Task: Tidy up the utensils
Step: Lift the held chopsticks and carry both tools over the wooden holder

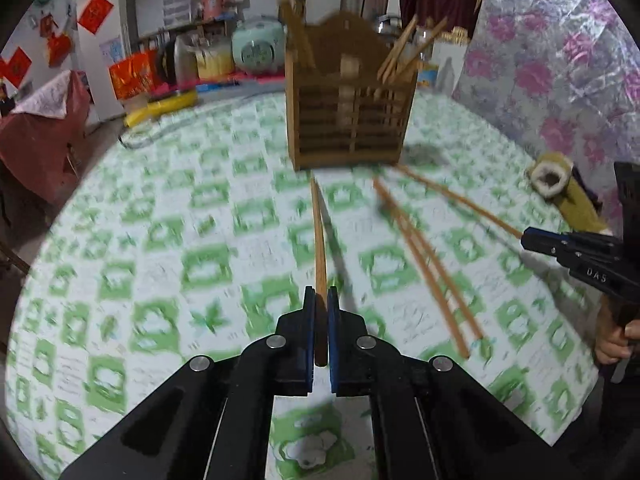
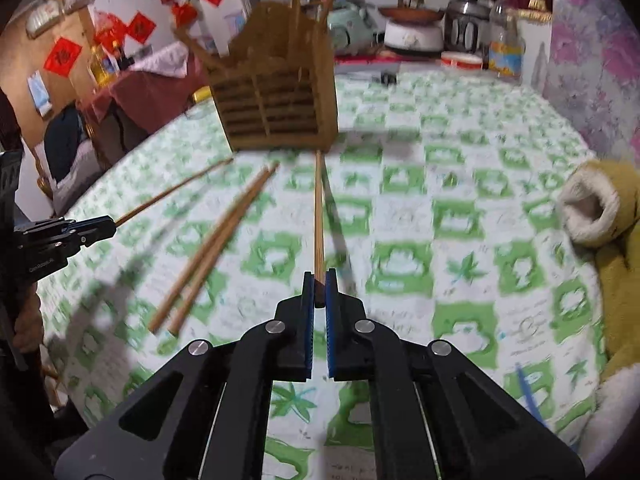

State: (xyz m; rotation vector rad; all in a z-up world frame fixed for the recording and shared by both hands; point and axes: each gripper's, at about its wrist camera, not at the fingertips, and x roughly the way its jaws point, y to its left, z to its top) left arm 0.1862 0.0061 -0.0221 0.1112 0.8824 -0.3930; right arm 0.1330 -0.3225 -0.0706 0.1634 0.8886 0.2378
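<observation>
left gripper (image 1: 320, 300): clamped on a chopstick (image 1: 319, 240), lower centre of left view | right gripper (image 2: 319, 284): clamped on another chopstick (image 2: 318, 216), lower centre of right view | holder (image 1: 348, 120): upper centre on the table (image 1: 160, 240), sticks standing inside | loose pair (image 1: 428, 268): flat on the cloth, right of centre in left view

Soft indoor light; motion blur smears the tabletop (image 1: 160, 240) pattern, chopsticks cast thin shadows, and fisheye edges curve into black.
</observation>
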